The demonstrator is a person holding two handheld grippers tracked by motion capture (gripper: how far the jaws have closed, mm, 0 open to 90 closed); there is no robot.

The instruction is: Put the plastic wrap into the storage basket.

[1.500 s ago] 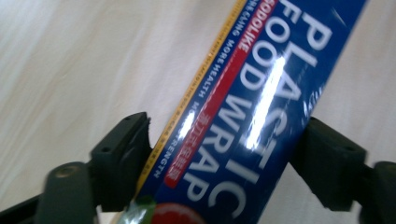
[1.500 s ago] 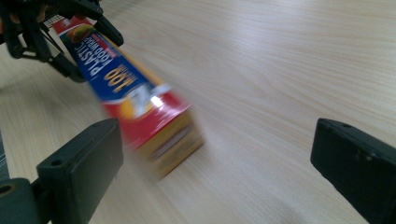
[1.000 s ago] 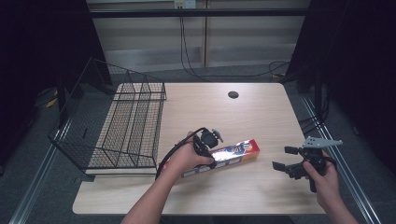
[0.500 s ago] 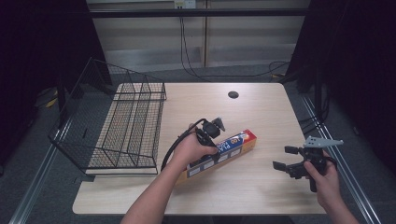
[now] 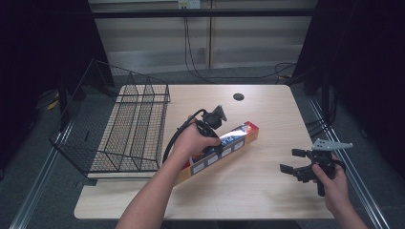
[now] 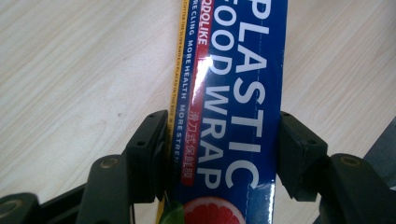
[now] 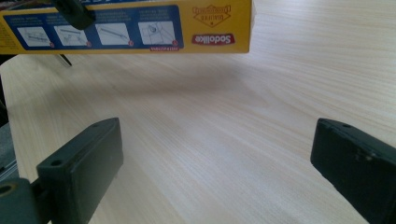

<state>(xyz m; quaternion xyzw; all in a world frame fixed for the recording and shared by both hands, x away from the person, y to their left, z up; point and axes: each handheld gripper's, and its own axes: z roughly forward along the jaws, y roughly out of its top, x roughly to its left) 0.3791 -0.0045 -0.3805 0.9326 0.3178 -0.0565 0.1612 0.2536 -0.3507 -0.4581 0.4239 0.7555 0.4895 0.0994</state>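
A long yellow and blue plastic wrap box [image 5: 233,139] hangs tilted over the middle of the table, its right end higher. My left gripper [image 5: 213,139] is shut across its width; its jaws have just been closing and both pads press on the box [image 6: 238,70] sides. In the left gripper view my left gripper [image 6: 224,149] looks down on the blue printed face. My right gripper [image 5: 292,161] rests low at the table's right side, open, with nothing between its jaws. In the right gripper view the box's yellow side [image 7: 130,25] floats ahead of my right gripper [image 7: 215,158].
A black wire rack [image 5: 129,129] stands along the left of the wooden table [image 5: 267,191], partly over its edge. A small black round cap [image 5: 238,97] lies near the far edge. Bare wood spans the space between box and right gripper.
The left hand has risen with the box in its jaws. The box has left the table and swung, its right end going up and back. The right gripper stayed put.
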